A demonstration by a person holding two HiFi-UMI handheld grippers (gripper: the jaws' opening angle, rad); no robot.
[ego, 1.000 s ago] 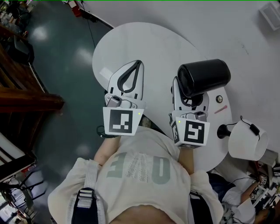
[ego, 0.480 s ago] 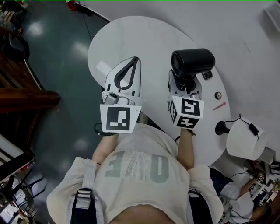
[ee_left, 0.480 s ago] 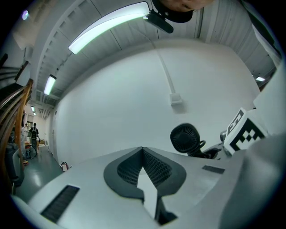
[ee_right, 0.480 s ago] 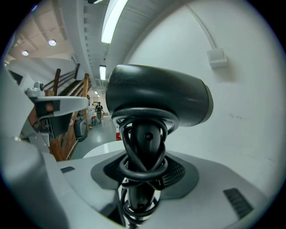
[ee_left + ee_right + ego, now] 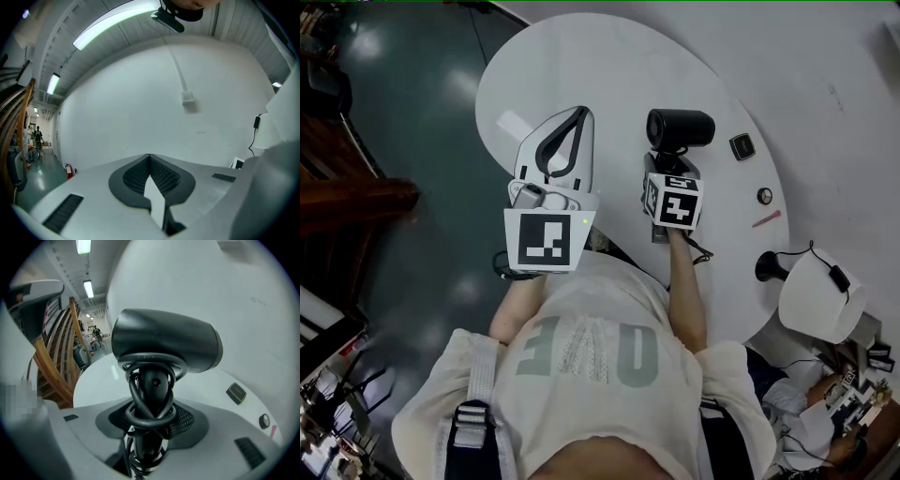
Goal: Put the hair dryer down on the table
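Custody of the hair dryer (image 5: 164,341) lies with the right gripper (image 5: 149,432). We find its 2 jaws set fairly wide and pressed on the handle, around which the black cord (image 5: 131,384) is wound in several loops. The barrel lies crosswise at the top, and the handle points back into the claw. In the head view the hair dryer hangs over the white table (image 5: 581,66), near its middle. We judge it is not touching the surface, though no view shows the gap plainly. The left gripper (image 5: 150,157) is empty, its 2 jaws closed tip to tip, and is held beside the right one.

In our judgement the carry is at its end and the set-down is not yet done. The next move calls for lowering the hair dryer onto bare tabletop, clear of the small dark square item (image 5: 742,146) just to its right. It should be laid steady on its side, and then the jaws parted. 1 risk noted: the cord loops may catch on a pad as the claw draws away.
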